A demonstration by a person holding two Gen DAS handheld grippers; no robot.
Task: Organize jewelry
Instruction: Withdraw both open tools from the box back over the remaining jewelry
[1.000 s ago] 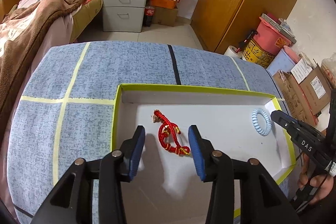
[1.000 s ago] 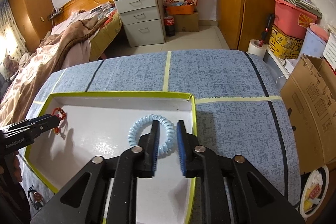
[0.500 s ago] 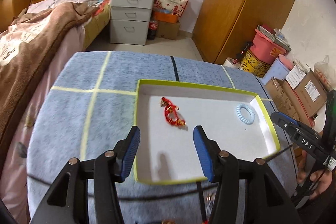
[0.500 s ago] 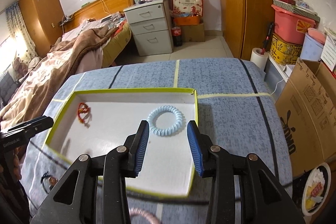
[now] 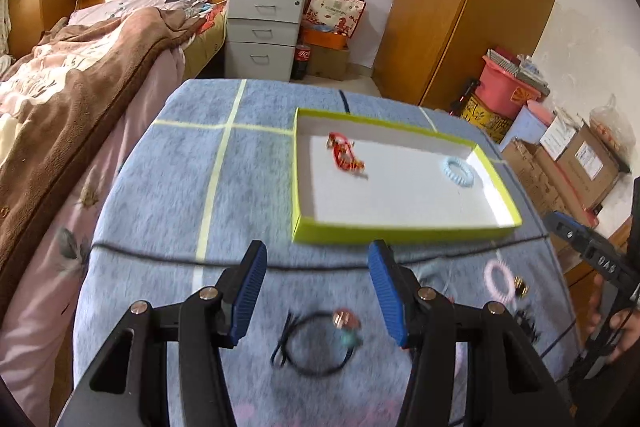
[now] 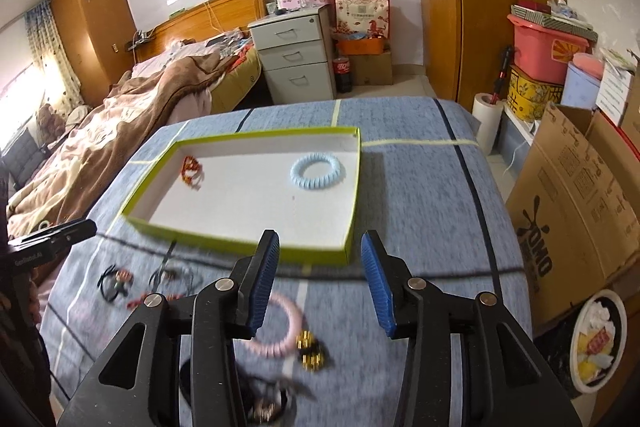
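Observation:
A shallow white tray with a lime rim point(image 5: 404, 227) point(image 6: 240, 239) lies on the blue cloth. In it rest a red cord bracelet point(image 5: 345, 157) point(image 6: 192, 169) and a light blue coil band point(image 5: 457, 171) point(image 6: 316, 171). My left gripper point(image 5: 318, 293) hangs open and empty over a black cord bracelet with beads point(image 5: 316, 343) in front of the tray. My right gripper point(image 6: 320, 283) holds nothing, its jaws still opening, above a pink coil band point(image 6: 280, 327) and a gold-beaded piece point(image 6: 310, 349).
More small black and red pieces point(image 6: 120, 279) lie on the cloth at the left in the right wrist view. A bed point(image 5: 80, 75) flanks the table's left, cardboard boxes point(image 6: 576, 211) its right. A black line crosses the cloth before the tray.
Both grippers pulled back out of the tray toward the near edge and rose a little. The right one let go of the blue coil band and widened; the left widened slightly.

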